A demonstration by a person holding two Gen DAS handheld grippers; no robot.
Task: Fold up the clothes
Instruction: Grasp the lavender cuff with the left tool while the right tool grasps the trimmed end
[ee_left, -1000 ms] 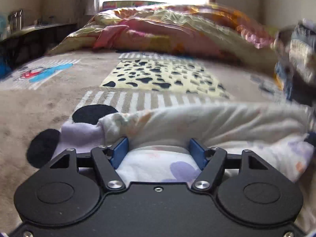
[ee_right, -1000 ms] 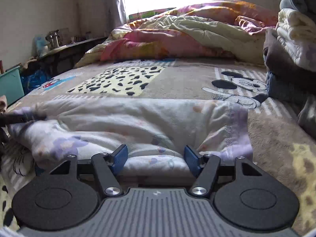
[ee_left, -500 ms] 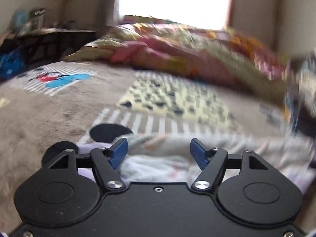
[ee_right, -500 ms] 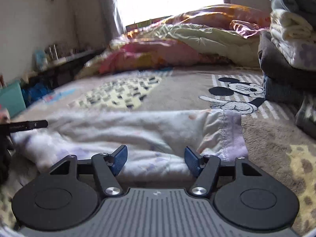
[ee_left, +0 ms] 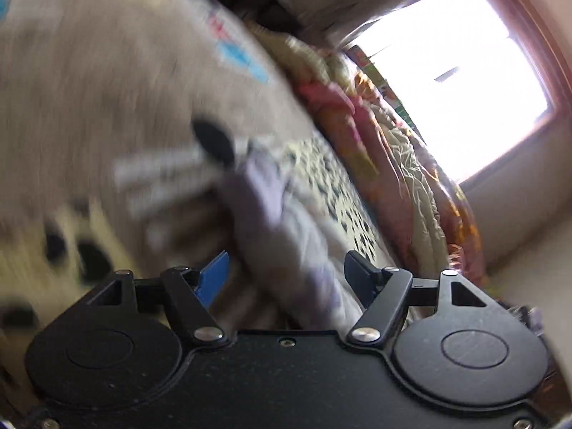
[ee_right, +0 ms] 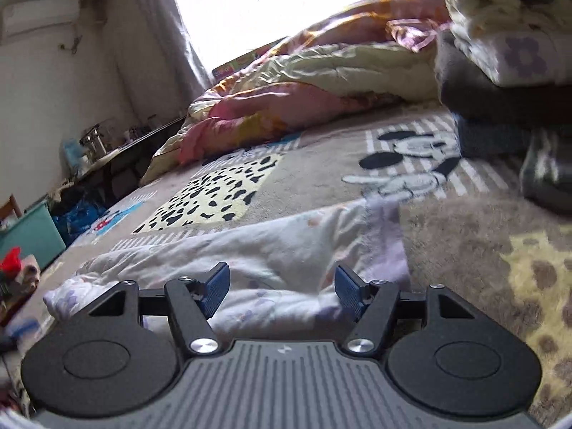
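A white garment with pale purple flowers and a purple hem point(ee_right: 279, 246) lies stretched in a long roll across the cartoon-print bed blanket point(ee_right: 321, 178). My right gripper point(ee_right: 282, 287) hovers low over its right part, jaws wide apart, with cloth below and between the blue pads point(ee_right: 216, 286) and no squeeze visible. The left wrist view is strongly rolled and blurred. There the garment point(ee_left: 286, 221) runs up between the fingers of my left gripper point(ee_left: 287, 279), which stands open with gaps on both sides of the cloth.
A stack of folded clothes point(ee_right: 500, 53) rises at the right of the bed. A crumpled pink and yellow quilt point(ee_right: 321, 82) lies at the far end under the window. A green bin point(ee_right: 28, 236) and a cluttered side table point(ee_right: 96, 143) stand left of the bed.
The left wrist view has rolled far over and the left gripper has slid sideways along the garment. The right gripper has tilted a little and shifted slightly. Both jaws stay equally wide.
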